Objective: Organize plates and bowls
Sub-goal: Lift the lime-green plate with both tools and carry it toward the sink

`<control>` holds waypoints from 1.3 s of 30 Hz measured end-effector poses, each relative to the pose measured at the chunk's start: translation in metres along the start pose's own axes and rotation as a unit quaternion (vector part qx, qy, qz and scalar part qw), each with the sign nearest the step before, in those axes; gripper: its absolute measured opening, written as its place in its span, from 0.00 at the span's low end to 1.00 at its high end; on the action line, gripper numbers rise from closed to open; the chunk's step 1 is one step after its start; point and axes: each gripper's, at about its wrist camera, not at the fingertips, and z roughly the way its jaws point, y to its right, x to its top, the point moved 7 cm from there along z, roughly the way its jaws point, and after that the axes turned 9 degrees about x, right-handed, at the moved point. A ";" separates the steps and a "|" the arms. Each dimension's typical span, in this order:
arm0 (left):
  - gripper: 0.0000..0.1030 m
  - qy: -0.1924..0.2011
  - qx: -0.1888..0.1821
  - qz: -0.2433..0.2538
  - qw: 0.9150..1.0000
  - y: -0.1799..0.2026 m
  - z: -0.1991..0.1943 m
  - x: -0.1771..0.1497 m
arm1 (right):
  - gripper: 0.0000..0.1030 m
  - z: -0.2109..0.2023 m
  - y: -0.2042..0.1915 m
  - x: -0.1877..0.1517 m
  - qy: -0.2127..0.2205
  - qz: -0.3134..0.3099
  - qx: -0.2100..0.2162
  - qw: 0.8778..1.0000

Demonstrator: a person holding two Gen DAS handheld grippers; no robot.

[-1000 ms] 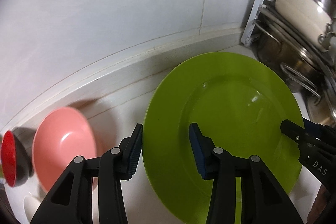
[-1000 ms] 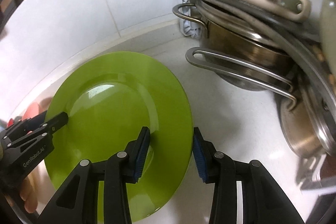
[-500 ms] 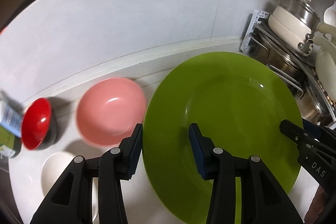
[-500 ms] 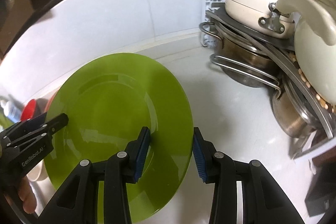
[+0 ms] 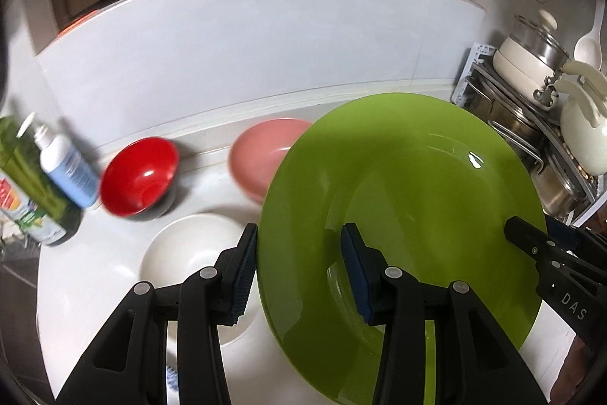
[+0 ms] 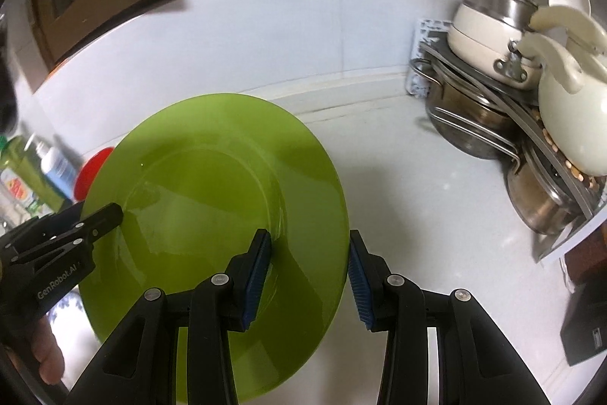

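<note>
Left wrist: both claws (image 5: 299,270) (image 6: 310,278) astride green plate (image 5: 417,200) rim, contact unclear; empty red bowl (image 5: 138,175) beyond.

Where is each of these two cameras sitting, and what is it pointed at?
Left wrist: sits on the left gripper, looking along its jaws at the green plate, bowls and backsplash; the right gripper shows at right.
Right wrist: sits on the right gripper, facing the green plate and pot rack; the left gripper and a hand show at left.
Shared: the plate, the rack, each other's gripper.
</note>
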 end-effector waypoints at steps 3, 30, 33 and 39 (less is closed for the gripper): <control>0.42 0.000 0.001 -0.010 1.000 -0.021 -0.010 -0.011 | 0.40 -0.008 -0.019 -0.007 0.002 -0.010 0.002 1.000; 0.42 -0.002 0.047 -0.079 0.996 -0.193 -0.078 -0.097 | 0.40 -0.042 -0.202 -0.071 -0.003 -0.078 0.053 0.996; 0.42 -0.005 0.054 -0.087 0.995 -0.209 -0.082 -0.107 | 0.40 -0.041 -0.219 -0.077 -0.008 -0.088 0.061 0.994; 0.42 -0.020 0.066 -0.098 0.993 -0.235 -0.085 -0.129 | 0.40 -0.035 -0.247 -0.091 -0.023 -0.102 0.073 0.992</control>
